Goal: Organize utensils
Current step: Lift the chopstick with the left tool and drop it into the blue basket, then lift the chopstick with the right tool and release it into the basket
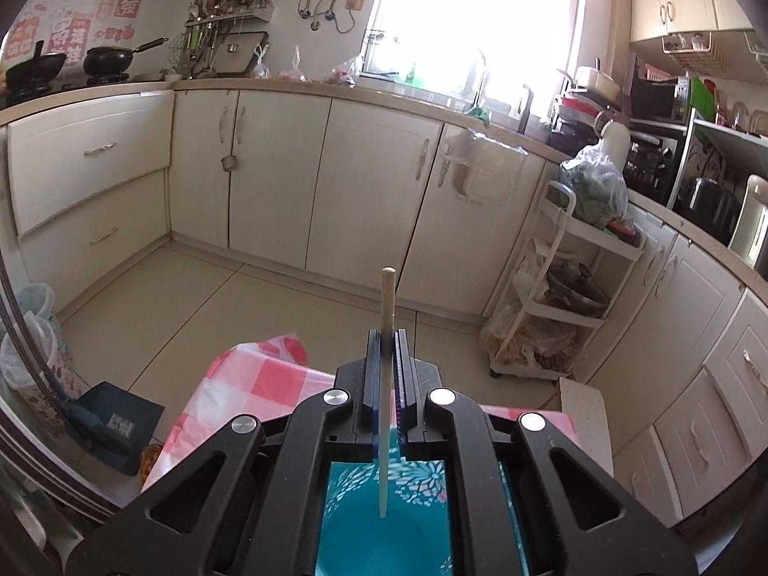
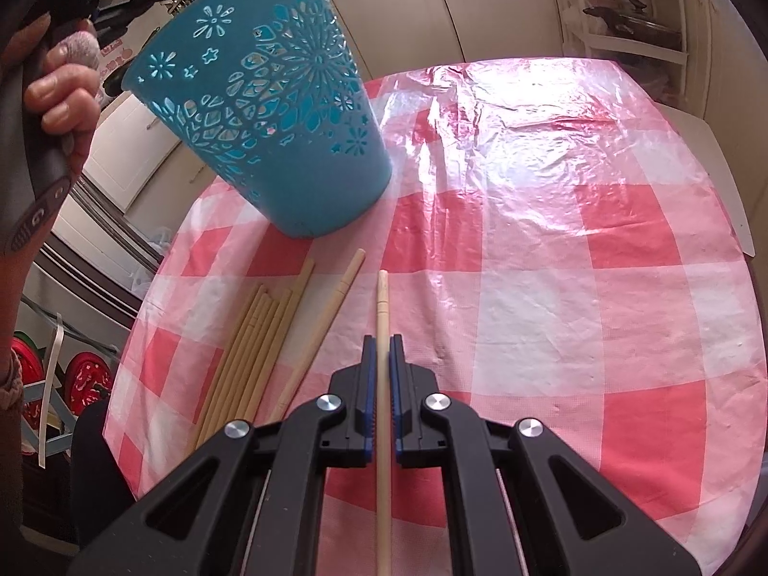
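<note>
My left gripper [image 1: 387, 336] is shut on a pale wooden chopstick [image 1: 387, 307] and holds it above the open teal basket [image 1: 350, 518]; the stick's lower tip hangs inside the basket's mouth. My right gripper [image 2: 383, 342] is shut on another chopstick [image 2: 382, 307] lying along the pink checked tablecloth [image 2: 528, 288]. The teal cut-out basket [image 2: 269, 110] stands on the cloth at the far left. Several more chopsticks [image 2: 259, 336] lie in a bundle left of my right gripper.
The table's left edge drops off beside the chopstick bundle. A hand [image 2: 62, 91] holds the other gripper at the upper left. Kitchen cabinets [image 1: 365, 182], a white trolley rack [image 1: 561, 283] and a dustpan [image 1: 115, 422] surround the table.
</note>
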